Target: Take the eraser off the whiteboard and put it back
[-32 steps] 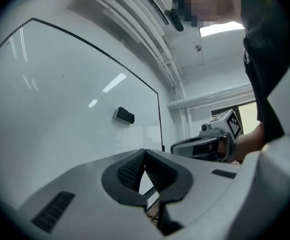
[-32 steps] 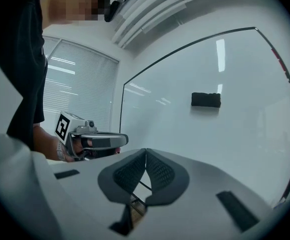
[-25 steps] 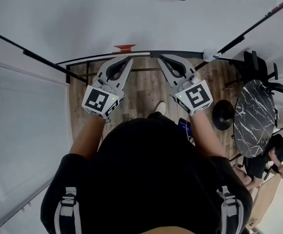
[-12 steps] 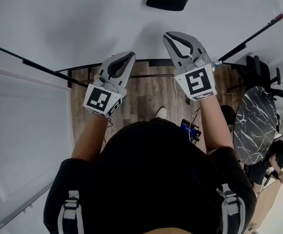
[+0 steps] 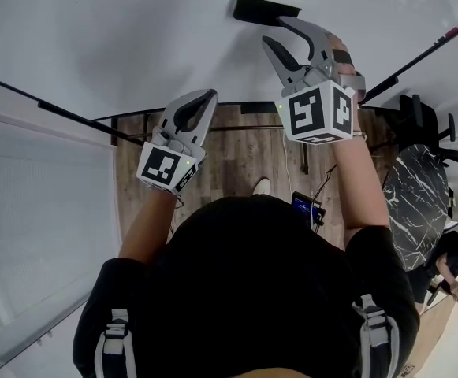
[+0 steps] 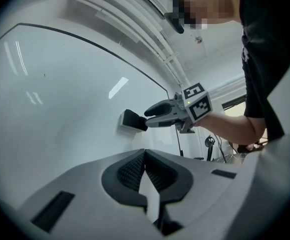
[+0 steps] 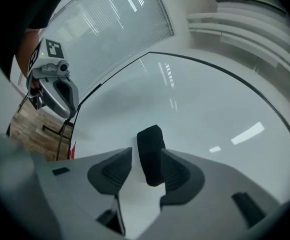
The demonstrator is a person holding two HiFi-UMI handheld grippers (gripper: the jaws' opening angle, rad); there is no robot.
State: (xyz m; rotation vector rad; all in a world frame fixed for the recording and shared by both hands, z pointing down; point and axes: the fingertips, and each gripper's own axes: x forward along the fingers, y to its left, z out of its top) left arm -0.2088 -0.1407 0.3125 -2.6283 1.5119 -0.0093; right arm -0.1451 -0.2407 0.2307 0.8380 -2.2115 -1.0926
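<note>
The black eraser [image 5: 266,10] clings to the whiteboard [image 5: 134,38] at the top of the head view. My right gripper [image 5: 274,30] reaches up to it, rolled on its side, jaws opening. In the right gripper view the eraser [image 7: 150,154] stands between the jaws, close against the right pad [image 7: 174,171], with a gap on the left. The left gripper view shows the right gripper [image 6: 147,121] with its tips at the eraser [image 6: 134,120]. My left gripper [image 5: 211,94] hangs lower and to the left, level, shut on nothing [image 6: 145,151].
A frosted glass wall [image 5: 39,211] stands at the left. At the right are a black marble round table [image 5: 414,203], office chairs [image 5: 426,109] and a seated person [image 5: 449,250]. A small device with cables [image 5: 306,209] lies on the wooden floor below.
My right gripper rose toward the eraser, rolled onto its side, and its jaws parted around it. My left gripper drifted slightly right and stayed shut.
</note>
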